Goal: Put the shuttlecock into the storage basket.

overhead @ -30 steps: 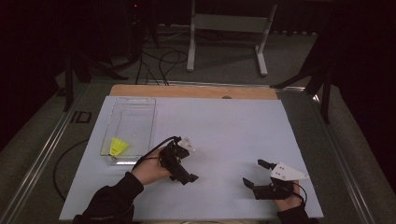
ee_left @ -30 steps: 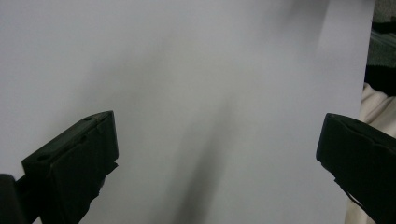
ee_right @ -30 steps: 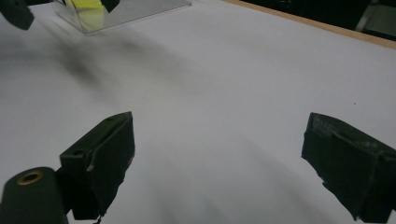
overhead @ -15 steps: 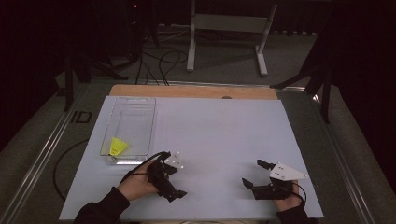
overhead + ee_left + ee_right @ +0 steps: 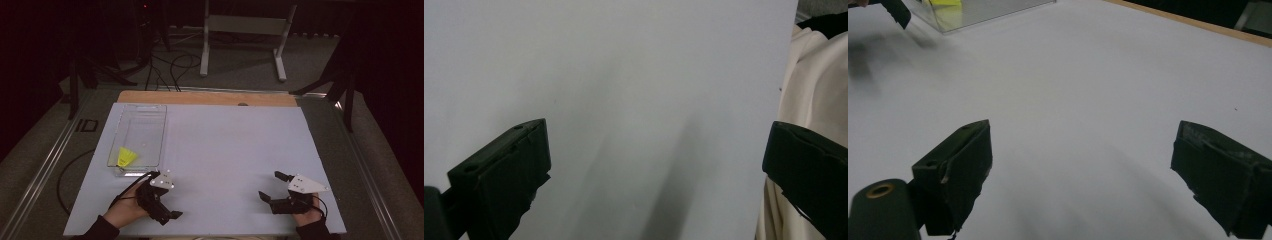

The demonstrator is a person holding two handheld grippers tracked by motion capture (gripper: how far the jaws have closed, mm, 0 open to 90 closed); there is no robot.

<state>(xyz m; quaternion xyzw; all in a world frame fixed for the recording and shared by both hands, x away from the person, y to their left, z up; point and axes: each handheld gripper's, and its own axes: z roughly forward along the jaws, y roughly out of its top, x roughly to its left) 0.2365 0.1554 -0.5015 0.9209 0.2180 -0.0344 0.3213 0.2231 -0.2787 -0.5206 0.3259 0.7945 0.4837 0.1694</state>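
Observation:
My left gripper (image 5: 169, 216) lies low near the table's front edge, left of centre, its jaws open and pointing toward the near right. In the left gripper view its jaws (image 5: 656, 145) stand wide apart over bare white table with nothing between them. My right gripper (image 5: 270, 185) rests at the front right, pointing left, also open and holding nothing (image 5: 1083, 140). A yellow object (image 5: 126, 157) lies in the near end of a clear tray (image 5: 150, 112) at the left; the tray's corner (image 5: 983, 10) appears far off in the right gripper view.
The white tabletop (image 5: 230, 145) has a wooden strip (image 5: 210, 98) along its far edge. A metal stand (image 5: 245, 25) and cables (image 5: 170, 65) are on the floor beyond. A pale garment (image 5: 814, 90) hangs past the table's near edge.
My left gripper has pulled back from beside the tray toward the table's front edge and turned toward the near right. The right gripper has stayed put.

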